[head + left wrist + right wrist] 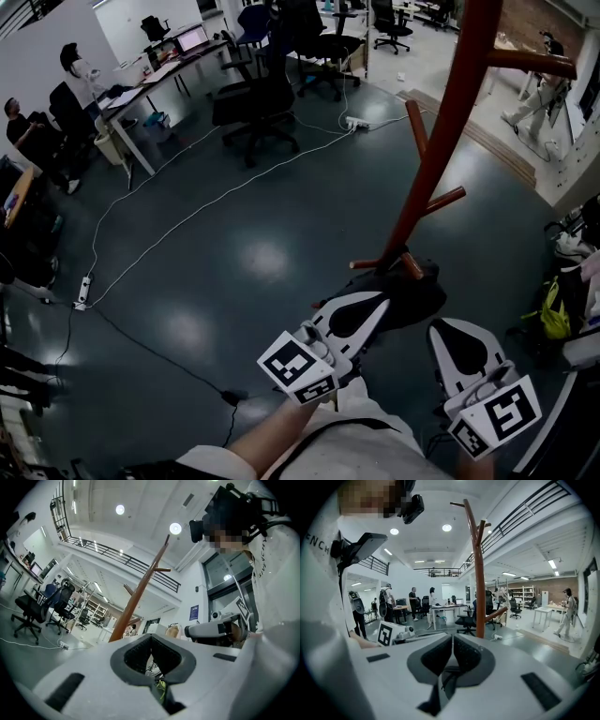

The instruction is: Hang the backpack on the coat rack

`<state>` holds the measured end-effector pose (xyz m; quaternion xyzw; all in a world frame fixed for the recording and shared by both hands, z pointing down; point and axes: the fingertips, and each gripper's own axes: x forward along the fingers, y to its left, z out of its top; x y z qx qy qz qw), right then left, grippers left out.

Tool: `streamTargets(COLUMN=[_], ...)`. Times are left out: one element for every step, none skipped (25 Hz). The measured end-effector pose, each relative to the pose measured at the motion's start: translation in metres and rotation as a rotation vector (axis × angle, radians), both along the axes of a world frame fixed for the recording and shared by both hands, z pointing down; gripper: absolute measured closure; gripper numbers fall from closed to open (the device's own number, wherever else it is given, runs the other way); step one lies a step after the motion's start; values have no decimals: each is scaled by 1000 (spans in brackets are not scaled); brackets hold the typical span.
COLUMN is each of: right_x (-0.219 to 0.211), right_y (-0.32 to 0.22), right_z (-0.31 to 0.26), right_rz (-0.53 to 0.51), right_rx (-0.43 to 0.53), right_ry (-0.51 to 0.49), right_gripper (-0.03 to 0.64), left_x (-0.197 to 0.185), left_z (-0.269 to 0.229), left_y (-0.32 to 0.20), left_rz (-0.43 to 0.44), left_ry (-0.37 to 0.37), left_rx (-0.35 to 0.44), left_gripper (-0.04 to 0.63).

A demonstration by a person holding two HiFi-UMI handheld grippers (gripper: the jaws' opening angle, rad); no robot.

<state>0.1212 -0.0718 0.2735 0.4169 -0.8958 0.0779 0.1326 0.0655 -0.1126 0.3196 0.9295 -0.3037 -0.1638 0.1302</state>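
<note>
A red-brown wooden coat rack [441, 141] with short pegs rises from the dark floor just ahead of me; it also shows in the left gripper view as the coat rack [138, 597] and in the right gripper view as the coat rack [478, 573]. A black backpack [412, 291] bulges at its foot, right beyond both gripper tips. My left gripper [382, 302] touches the bag's near side, and its jaws look shut [151, 639]. My right gripper [439, 328] sits to the bag's right, shut [453, 639] with a dark strap [446, 676] pinched between the pads. The rack's base is hidden by the bag.
Black office chairs [253, 108] and a desk [159, 80] stand at the back left. White cables [187, 216] and a power strip [82, 291] lie on the floor. A yellow-green bag [555, 314] sits at the right edge. People [415, 603] stand farther off.
</note>
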Motion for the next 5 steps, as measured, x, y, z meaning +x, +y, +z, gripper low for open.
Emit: streamTargets(right_x=[-1, -2, -3, -4, -5], right_y=[0, 0, 0, 0, 0], right_z=[0, 0, 1, 1, 2], right_rz=[0, -1, -2, -3, -4], right_rx=[0, 0, 0, 0, -1], right_ry=[3, 5, 7, 8, 10], right_gripper=[592, 592, 592, 592, 592], left_x=[-1, -2, -3, -4, -5], left_z=[0, -1, -1, -1, 0], left_y=[0, 0, 0, 0, 0], left_rz=[0, 0, -1, -2, -4], left_ry=[2, 3, 4, 5, 5], left_rx=[1, 3, 4, 5, 6], left_gripper=[586, 585, 585, 586, 586])
